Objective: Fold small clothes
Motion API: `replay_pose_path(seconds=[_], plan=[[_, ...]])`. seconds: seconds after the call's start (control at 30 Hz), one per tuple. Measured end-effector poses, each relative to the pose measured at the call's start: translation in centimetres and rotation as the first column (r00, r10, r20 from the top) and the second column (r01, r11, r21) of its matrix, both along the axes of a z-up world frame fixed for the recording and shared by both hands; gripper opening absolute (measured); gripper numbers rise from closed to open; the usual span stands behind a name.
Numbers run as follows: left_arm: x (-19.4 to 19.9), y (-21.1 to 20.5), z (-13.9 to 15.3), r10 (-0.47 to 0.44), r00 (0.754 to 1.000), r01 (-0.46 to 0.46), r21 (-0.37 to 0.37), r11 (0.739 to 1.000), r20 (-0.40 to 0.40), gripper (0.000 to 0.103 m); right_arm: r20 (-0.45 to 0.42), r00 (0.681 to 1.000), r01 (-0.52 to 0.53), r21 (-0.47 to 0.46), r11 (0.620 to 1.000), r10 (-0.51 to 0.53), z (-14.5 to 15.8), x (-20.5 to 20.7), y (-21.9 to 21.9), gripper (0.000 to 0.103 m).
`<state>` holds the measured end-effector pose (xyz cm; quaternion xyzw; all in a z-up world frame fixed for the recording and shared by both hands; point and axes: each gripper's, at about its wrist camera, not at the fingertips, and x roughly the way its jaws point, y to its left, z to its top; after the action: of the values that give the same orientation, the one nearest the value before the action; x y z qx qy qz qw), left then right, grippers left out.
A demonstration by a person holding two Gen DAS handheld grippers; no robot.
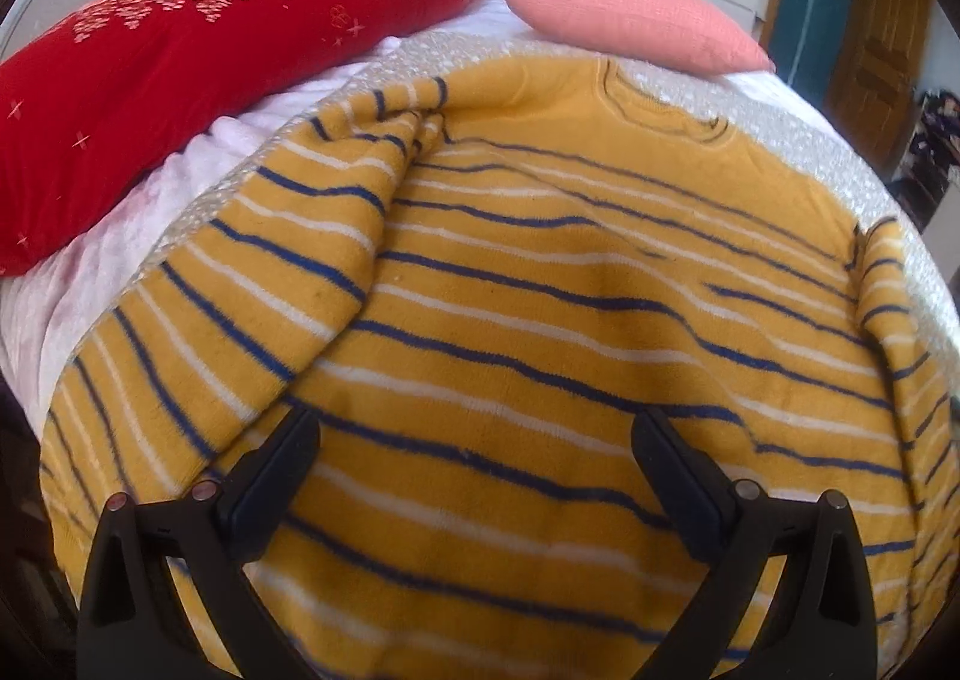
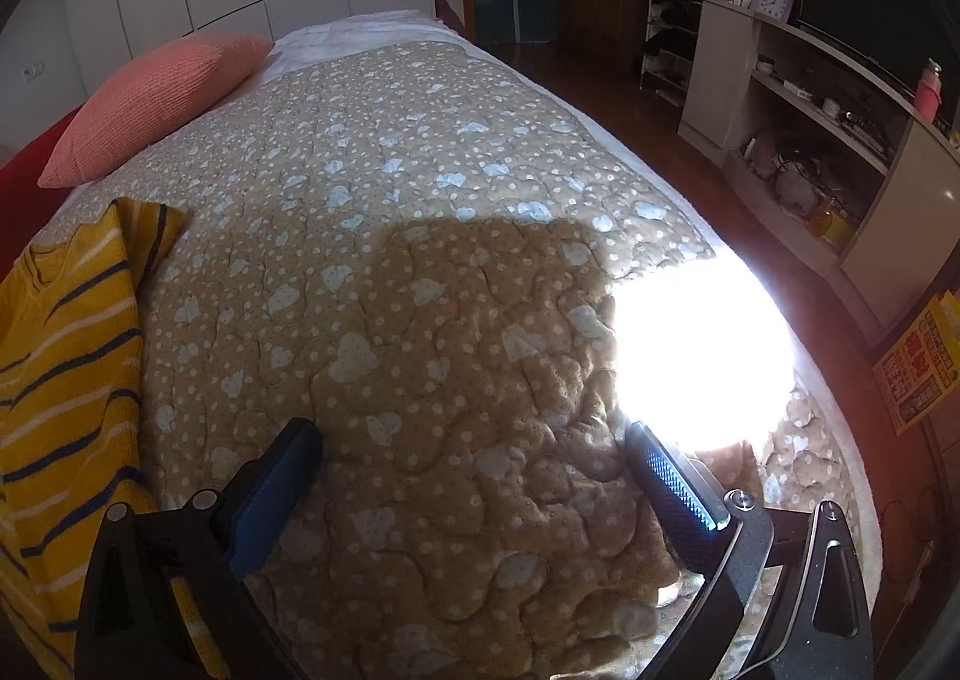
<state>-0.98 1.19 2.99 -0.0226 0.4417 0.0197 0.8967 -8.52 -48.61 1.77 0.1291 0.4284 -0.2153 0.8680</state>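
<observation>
A yellow sweater (image 1: 540, 272) with blue and white stripes lies spread on the bed, collar at the far side. Its left sleeve (image 1: 288, 236) is folded in over the body. My left gripper (image 1: 477, 428) is open just above the sweater's lower body, holding nothing. In the right wrist view the sweater's right edge (image 2: 66, 356) shows at the far left. My right gripper (image 2: 471, 443) is open and empty over the bare quilt, to the right of the sweater.
The beige quilt (image 2: 420, 170) with pale heart shapes covers the bed. A red pillow (image 1: 180, 68) and a pink pillow (image 1: 630, 20) lie at the head. A shelf unit (image 2: 810, 128) stands right of the bed. A sun patch (image 2: 702, 344) glares near the bed's edge.
</observation>
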Motion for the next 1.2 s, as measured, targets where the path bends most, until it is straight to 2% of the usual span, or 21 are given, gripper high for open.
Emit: replay_pose_path(seconds=[0.1,0.2,0.3,0.4,0.47,0.57,0.73,0.83,1.0,1.2], plan=[[-2.9,0.1,3.2,-0.002,0.996,0.003,-0.017,1.0,0.092,0.103,0.022,1.0,0.022,-0.049,0.999,-0.021,1.7,-1.6,1.0,0.092],[-5.6,0.3,6.4,-0.007,0.98,0.005,0.008,1.0,0.201,0.103,0.151,0.988,-0.002,-0.121,0.993,0.021,5.3,-4.5,4.5,0.092],[-7.8,0.4,9.3,-0.017,0.954,-0.001,0.059,0.998,0.301,0.103,0.293,0.95,-0.05,-0.194,0.98,0.106,9.2,-7.3,9.1,0.093],[-8.9,0.6,11.0,-0.029,0.939,0.008,0.063,0.998,0.343,0.103,0.391,0.902,-0.103,-0.219,0.97,0.184,11.6,-9.1,12.9,0.101],[-9.7,0.7,11.6,-0.04,0.934,0.017,0.067,0.998,0.356,0.103,0.389,0.899,-0.136,-0.19,0.972,0.201,11.9,-8.8,14.9,0.102],[-11.0,0.6,11.9,-0.066,0.932,0.04,0.079,0.996,0.357,0.103,0.368,0.891,-0.251,-0.091,0.964,0.267,11.9,-8.5,17.5,0.1],[-13.0,1.4,12.7,-0.064,0.927,0.043,0.065,0.997,0.371,0.103,0.364,0.877,-0.256,-0.201,0.945,0.315,13.3,-10.6,22.7,0.099],[-13.3,1.8,13.1,-0.067,0.931,0.053,0.047,0.997,0.358,0.103,0.345,0.872,-0.266,-0.262,0.928,0.347,14.2,-11.0,25.2,0.1],[-13.5,1.6,12.8,-0.097,0.943,0.097,0.016,0.995,0.319,0.103,0.33,0.874,-0.273,-0.276,0.922,0.358,14.7,-11.4,26.4,0.102],[-13.7,0.8,12.5,-0.134,0.94,0.127,0.041,0.991,0.314,0.103,0.302,0.891,-0.251,-0.296,0.922,0.339,14.5,-11.3,26.5,0.102]])
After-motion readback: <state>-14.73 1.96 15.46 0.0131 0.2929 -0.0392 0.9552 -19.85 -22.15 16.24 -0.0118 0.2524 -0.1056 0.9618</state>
